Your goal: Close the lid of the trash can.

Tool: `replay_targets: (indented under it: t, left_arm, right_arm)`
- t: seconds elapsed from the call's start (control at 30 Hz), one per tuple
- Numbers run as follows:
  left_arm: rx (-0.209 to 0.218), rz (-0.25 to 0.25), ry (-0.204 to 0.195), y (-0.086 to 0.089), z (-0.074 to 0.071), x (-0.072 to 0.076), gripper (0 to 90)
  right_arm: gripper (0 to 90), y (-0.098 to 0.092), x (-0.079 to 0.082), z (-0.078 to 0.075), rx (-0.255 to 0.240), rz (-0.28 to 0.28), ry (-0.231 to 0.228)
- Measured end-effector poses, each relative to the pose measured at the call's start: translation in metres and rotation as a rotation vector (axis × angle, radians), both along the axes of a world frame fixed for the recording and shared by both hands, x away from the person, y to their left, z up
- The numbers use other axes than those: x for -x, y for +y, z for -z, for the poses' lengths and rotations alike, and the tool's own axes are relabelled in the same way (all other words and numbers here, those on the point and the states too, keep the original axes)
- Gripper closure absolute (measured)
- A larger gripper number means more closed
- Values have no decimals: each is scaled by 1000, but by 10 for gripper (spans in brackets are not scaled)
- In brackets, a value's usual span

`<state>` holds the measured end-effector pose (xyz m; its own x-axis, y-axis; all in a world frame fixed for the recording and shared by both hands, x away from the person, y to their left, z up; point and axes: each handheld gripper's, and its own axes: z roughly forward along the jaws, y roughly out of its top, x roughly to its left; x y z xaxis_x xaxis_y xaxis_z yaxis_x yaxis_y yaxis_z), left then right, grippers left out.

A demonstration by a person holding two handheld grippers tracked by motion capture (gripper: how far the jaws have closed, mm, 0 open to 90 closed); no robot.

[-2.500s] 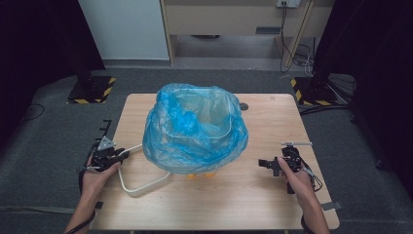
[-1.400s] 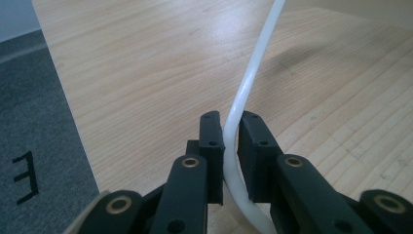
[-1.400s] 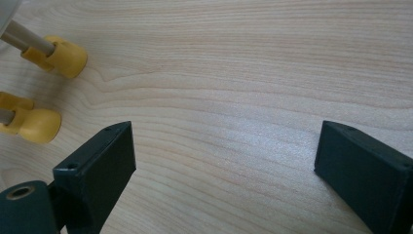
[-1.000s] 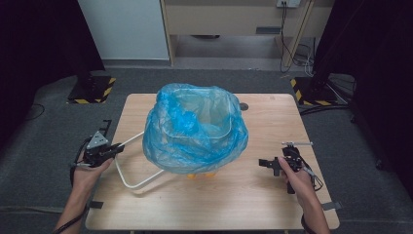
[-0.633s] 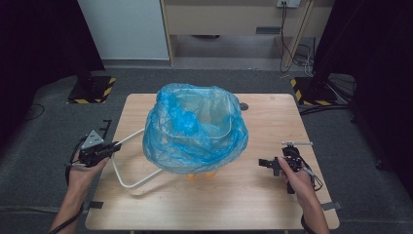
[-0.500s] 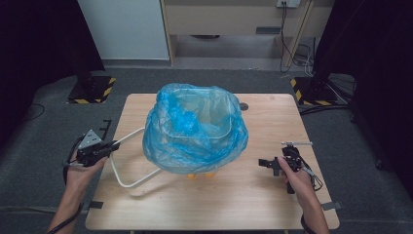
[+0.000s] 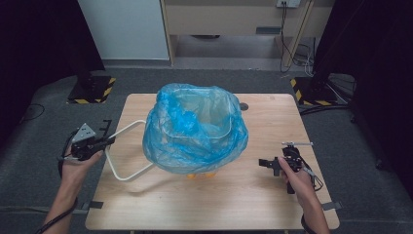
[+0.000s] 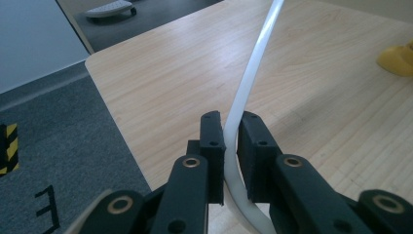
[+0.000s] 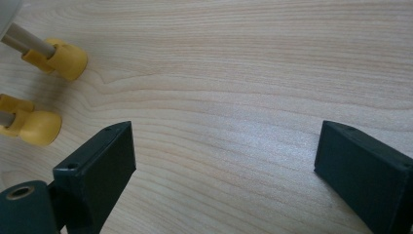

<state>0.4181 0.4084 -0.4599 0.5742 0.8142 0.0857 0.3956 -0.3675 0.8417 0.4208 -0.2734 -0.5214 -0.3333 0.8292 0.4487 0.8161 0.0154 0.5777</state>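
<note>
High view, left edge first: the left gripper [image 7: 92, 144] sits off the counter [image 7: 146, 214], its jaws pinching the white handle [image 7: 122, 151], which loops back toward the basket. In the left gripper view that white tube [image 8: 246, 92] runs right between the pressed-together pads and away over the wood. Centre of the counter: the basket wrapped in a blue plastic bag [image 7: 195, 129], yellow feet [image 7: 202, 174] peeking out beneath. Over on the right, the right gripper [image 7: 272, 164] hovers low above bare wood, jaws spread wide, nothing between them, well apart from the bag.
</note>
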Motion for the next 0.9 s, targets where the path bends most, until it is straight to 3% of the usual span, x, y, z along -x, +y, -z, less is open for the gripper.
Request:
replay_targets:
  t: [0.37, 0.57, 0.9]
  left_arm:
    - [18, 13, -17, 5, -9, -10, 809]
    - [59, 13, -45, 14, -16, -3, 809]
    - [85, 12, -76, 31, -25, 13, 809]
  right_arm:
    - [75, 2, 1, 0, 28, -9, -12]
    - [76, 2, 1, 0, 20, -6, -11]
    - [75, 2, 1, 0, 25, -9, -14]
